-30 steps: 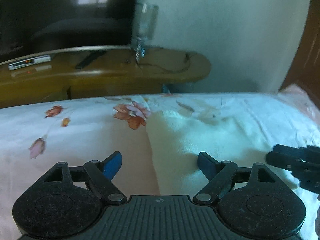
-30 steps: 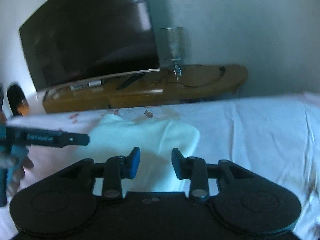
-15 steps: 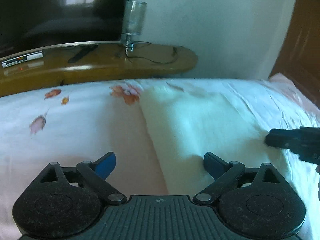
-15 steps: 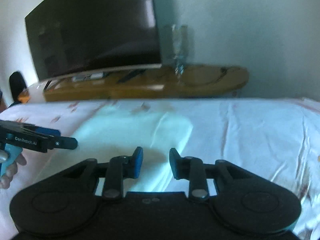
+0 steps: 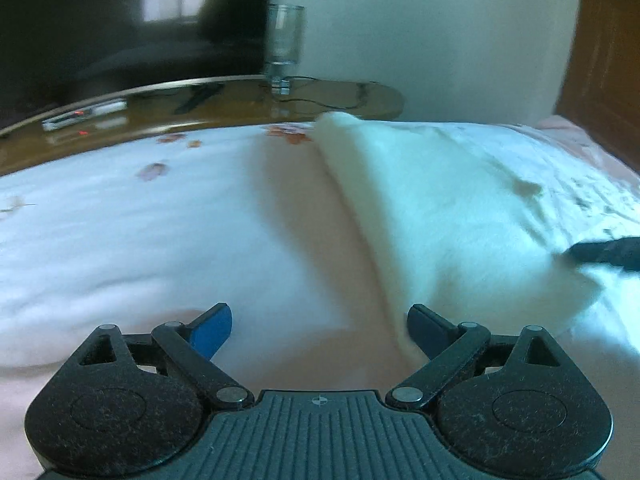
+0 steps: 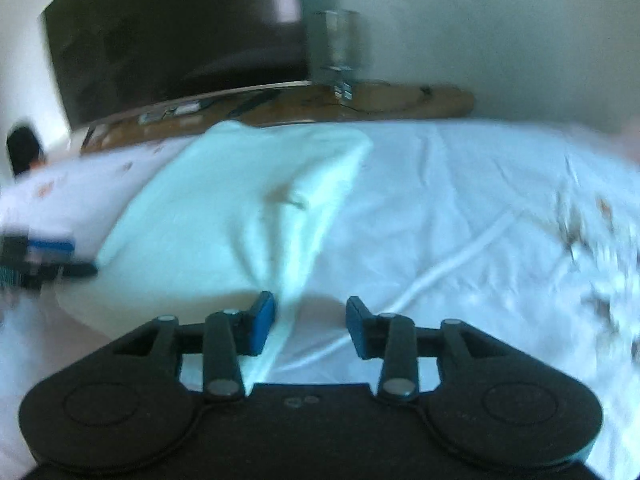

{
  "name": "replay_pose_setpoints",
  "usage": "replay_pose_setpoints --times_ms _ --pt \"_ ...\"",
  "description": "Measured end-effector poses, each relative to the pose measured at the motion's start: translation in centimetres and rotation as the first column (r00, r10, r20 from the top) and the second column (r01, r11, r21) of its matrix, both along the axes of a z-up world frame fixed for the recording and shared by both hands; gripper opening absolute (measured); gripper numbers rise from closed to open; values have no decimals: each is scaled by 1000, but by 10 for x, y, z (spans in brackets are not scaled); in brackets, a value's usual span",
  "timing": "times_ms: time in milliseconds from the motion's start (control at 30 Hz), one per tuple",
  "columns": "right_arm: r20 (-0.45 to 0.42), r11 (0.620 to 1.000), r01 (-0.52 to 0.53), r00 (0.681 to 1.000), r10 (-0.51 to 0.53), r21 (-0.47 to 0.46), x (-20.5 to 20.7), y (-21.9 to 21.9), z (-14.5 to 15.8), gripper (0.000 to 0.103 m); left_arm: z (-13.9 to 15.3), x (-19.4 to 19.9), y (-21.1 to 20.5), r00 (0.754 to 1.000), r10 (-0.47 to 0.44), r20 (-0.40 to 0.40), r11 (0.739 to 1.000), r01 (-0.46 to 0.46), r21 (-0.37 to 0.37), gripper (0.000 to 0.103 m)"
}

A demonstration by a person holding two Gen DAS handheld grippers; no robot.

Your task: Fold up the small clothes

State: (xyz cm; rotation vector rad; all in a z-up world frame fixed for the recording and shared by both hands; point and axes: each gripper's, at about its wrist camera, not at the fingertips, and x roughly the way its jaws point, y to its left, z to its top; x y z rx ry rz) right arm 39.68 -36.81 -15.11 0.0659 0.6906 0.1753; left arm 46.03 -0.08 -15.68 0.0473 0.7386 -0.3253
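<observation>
Left gripper (image 5: 319,330) wide open; right gripper (image 6: 310,320) opening over white cloth (image 6: 224,208).

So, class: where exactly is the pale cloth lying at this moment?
In both wrist views the pale cloth lies spread on the bed sheet, between the left gripper and right gripper, below the wooden shelf.
</observation>
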Motion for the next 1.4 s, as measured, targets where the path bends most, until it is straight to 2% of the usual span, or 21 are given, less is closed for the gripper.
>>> replay_pose_setpoints --times_ms 67,167,233,333,400,433,500,567,600,633,700,767,833,900,967,1067,1133,1167,1200,1300,1400 --pt "51 998 53 997 -54 20 -2 -10 14 35 6 3 7 1000 11 7 1000 -11 6 95" --pt "96 993 25 995 -36 118 15 -12 31 32 15 15 10 999 35 6 998 -34 -54 95" --pt "126 994 12 992 -26 113 34 -3 36 30 20 20 6 999 33 14 996 -32 -86 95" --pt "75 996 28 997 -34 80 62 7 33 37 19 26 -5 1000 20 13 998 -19 -67 95" --pt "4 994 29 1000 -30 101 77 8 26 30 16 28 -6 1000 18 0 997 -18 -73 95" --pt "-10 995 33 999 -32 97 82 9 24 15 15 28 -5 1000 19 -3 996 -19 -82 95" --pt "40 983 0 999 -8 182 77 3 27 11 15 25 -3 1000 21 -6 994 -21 -107 95" --pt "136 942 -66 990 22 328 66 -13 24 10 12 28 3 1000 12 -20 989 -15 -150 95" --pt "99 921 -50 995 13 387 71 -24 13 10 11 30 6 1000 -2 -29 983 -3 -182 95" --pt "-6 866 4 1000 -1 500 83 -43 -8 10 11 32 10 999 -14 -34 975 6 -221 95" --pt "-48 764 38 999 -10 644 86 -72 -32 10 12 35 16 999 -28 -32 955 17 -295 95" --pt "-64 741 70 997 -36 668 82 -84 -41 26 11 43 24 998 -38 -45 920 17 -391 95" --pt "-69 745 83 996 -49 661 74 -88 -41 26 7 54 27 997 -40 -66 894 6 -447 95" --pt "-68 766 82 996 -50 638 68 -86 -35 35 3 64 25 995 -44 -95 883 -6 -469 95" --pt "-67 790 88 996 -59 607 65 -82 -26 54 0 75 20 990 -71 -123 867 0 -498 95" --pt "-72 799 74 997 -39 597 68 -81 -20 63 -6 90 9 979 -125 -161 843 20 -537 94" --pt "-113 798 70 994 -3 598 78 -76 -23 65 -11 102 -2 964 -169 -203 844 35 -535 88" --pt "-123 795 65 992 12 603 80 -77 -26 65 -13 106 -7 958 -185 -221 847 41 -530 78" --pt "-127 792 63 992 18 607 83 -76 -28 65 -17 111 -14 949 -196 -247 856 42 -516 75" --pt "-128 788 45 991 43 614 90 -74 -28 65 -19 119 -26 947 -207 -246 867 62 -494 74" --pt "-121 791 18 990 71 611 100 -69 -27 65 -22 130 -30 946 -197 -256 854 38 -519 75"
